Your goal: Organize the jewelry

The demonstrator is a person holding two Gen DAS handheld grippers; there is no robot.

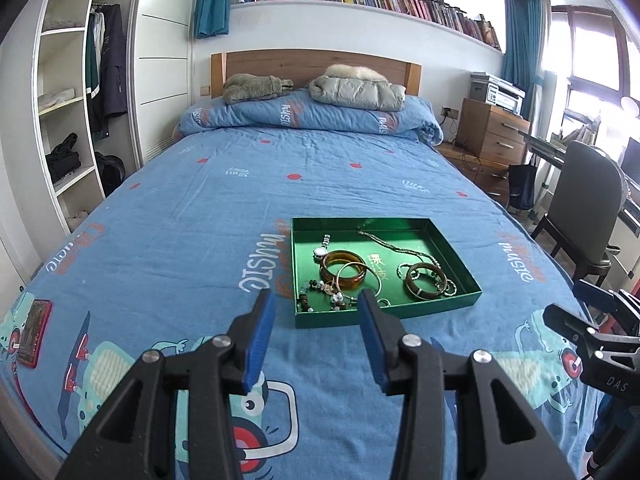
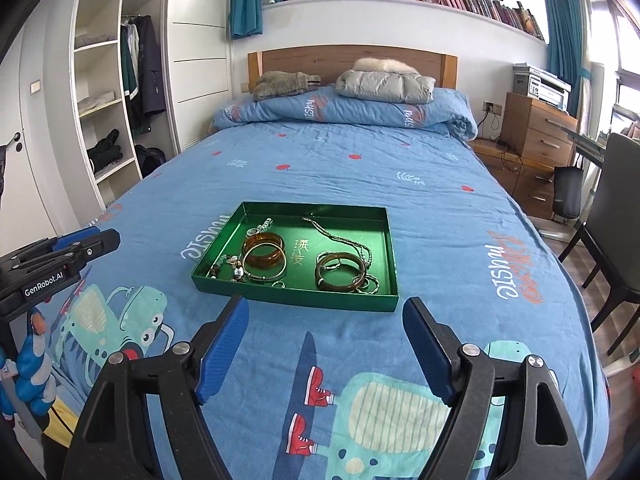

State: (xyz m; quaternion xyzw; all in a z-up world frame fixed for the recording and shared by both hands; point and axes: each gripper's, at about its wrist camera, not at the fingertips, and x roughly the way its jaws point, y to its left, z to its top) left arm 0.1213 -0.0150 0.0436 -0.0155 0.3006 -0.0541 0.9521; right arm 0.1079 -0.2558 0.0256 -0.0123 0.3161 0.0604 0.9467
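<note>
You are facing a bed (image 1: 168,208) carrying a green tray (image 1: 448,256) of jewelry, lying flat near the foot. The left gripper (image 1: 316,300) is hovering just short of the tray's near edge, jaws spread and holding nothing. The right gripper (image 2: 325,306) is hovering likewise, jaws spread wider, empty. Inside the tray, amber bangles (image 2: 264,254) are sitting left, a dark bangle (image 2: 340,272) right, a chain necklace (image 2: 340,236) between. Nothing is blocking the approach.
</note>
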